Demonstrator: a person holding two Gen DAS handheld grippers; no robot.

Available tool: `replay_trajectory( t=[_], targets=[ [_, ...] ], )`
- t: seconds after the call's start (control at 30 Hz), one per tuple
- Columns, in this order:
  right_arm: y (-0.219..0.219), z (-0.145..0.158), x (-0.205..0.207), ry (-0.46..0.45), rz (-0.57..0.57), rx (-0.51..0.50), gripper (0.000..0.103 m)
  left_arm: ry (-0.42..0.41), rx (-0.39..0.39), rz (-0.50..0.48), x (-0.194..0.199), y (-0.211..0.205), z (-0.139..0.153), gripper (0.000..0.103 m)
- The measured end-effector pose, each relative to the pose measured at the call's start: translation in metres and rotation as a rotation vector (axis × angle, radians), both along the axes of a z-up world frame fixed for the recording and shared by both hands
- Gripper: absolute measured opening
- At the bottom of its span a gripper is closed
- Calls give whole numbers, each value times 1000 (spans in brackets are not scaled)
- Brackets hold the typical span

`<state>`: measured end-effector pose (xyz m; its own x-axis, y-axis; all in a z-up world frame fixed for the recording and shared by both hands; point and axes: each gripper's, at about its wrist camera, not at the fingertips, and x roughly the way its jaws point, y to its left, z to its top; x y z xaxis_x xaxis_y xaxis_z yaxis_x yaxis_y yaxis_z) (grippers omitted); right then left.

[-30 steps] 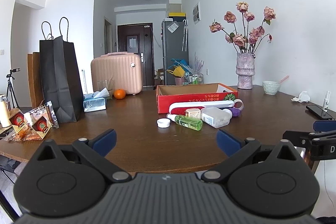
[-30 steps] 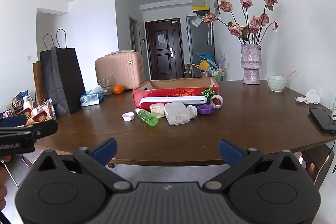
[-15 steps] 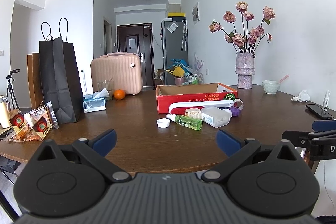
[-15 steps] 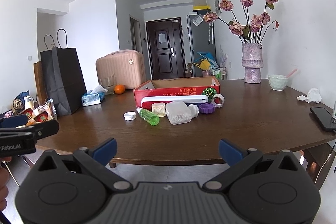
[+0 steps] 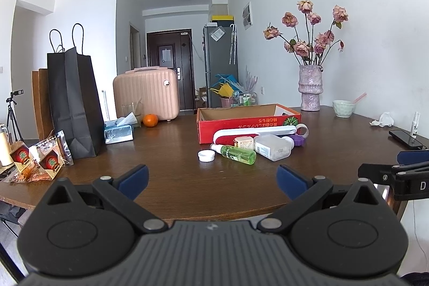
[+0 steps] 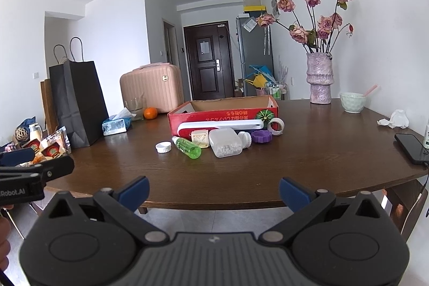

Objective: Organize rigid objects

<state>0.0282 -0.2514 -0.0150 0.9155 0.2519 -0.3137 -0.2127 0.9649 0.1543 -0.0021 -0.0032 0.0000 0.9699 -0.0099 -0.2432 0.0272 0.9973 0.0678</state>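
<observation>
- Two handheld tongs are seen at the near edge of a dark wooden surface point(image 5: 166, 186), both short of the objects, each filmed from its own wrist camera.
- The left tongs point(image 5: 211, 178) are spread wide and hold nothing; the right tongs point(image 6: 213, 189) are likewise spread wide and empty.
- The task's things are clustered at about twelve o'clock, mid-surface: a green bottle point(image 6: 187, 147) lying on its side, a white cap point(image 6: 163, 147) at its nine o'clock, a clear container point(image 6: 225, 142), a small cream box point(image 6: 200, 138), a purple lid point(image 6: 261, 136), a tape roll point(image 6: 276, 126) and a long white-and-red tool point(image 6: 219, 126).
- An open red box point(image 6: 222, 113) stands touching the back of the cluster, and is judged the likely destination.
- No item appears to have been picked up yet; the reach is judged to be the step in hand.
- Next, one pair of tongs would need to be carried forward over the bare wood and closed on a near item, probably the cap or bottle.
- Open room lies between the near edge and the cluster.
- A phone point(image 6: 410, 148) sits close to the edge at three o'clock; a black bag point(image 6: 77, 101) and snack packets point(image 5: 40, 158) crowd nine o'clock.
</observation>
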Motion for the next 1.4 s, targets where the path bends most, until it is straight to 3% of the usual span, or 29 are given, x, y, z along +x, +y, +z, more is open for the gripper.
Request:
replay_trajectory(
  t=[0.97,1.2,1.3,1.4],
  targets=[
    [-2,-2,3,1,-5,-10,103,12,4,2,7,-4,-7,103],
    [-6,-14,24,6,-58,-35,103,70,1,34,39,2,-21,103],
    [-8,-22,42,34,-74,-35,103,132,8,25,60,3,-32,103],
    [-9,-28,64,69,-83,-37,103,135,29,30,80,4,-40,103]
  ],
)
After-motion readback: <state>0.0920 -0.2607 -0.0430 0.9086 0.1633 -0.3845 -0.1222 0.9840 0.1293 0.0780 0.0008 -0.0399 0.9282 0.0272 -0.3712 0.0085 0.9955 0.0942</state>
